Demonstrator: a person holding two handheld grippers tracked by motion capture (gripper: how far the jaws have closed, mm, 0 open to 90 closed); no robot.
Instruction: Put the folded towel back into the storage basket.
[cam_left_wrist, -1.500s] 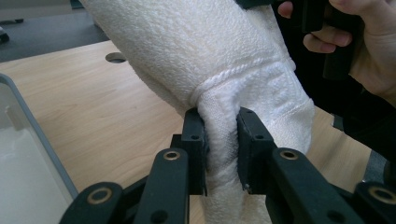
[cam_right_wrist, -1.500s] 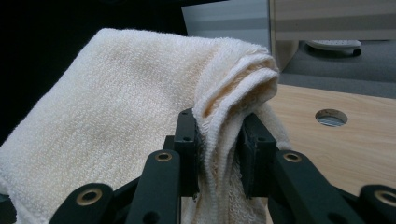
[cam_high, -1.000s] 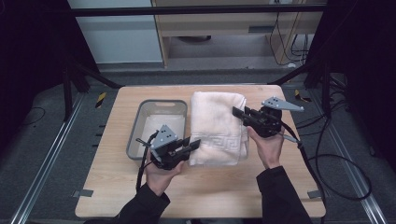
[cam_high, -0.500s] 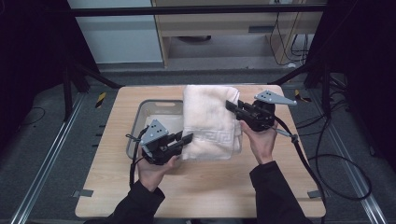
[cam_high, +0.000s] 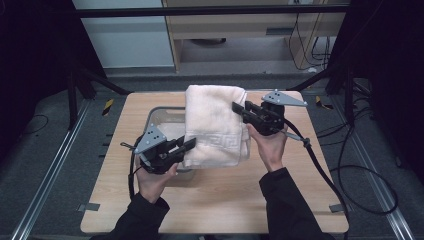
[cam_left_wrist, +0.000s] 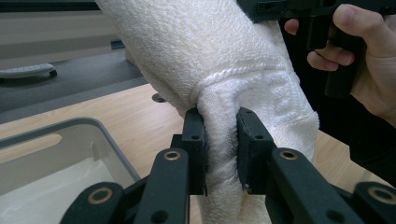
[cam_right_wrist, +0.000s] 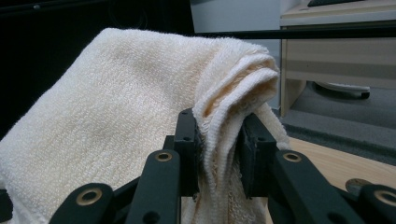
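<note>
High view: both the left claw (cam_high: 191, 144) and right claw (cam_high: 239, 108) clamp the folded towel (cam_high: 214, 125), lifting it off the tabletop (cam_high: 300, 190), likely toward the bin (cam_high: 155, 117).

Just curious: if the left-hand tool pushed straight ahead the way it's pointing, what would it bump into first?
The towel. The left gripper is already clamped on its edge, so it would only drive deeper into the cloth. Beyond that, probably the person's other hand, though depth is hard to judge.

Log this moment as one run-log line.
left gripper: shut on folded cream terry towel | right gripper: shut on towel | towel: held above wooden table, partly over grey plastic bin
</note>
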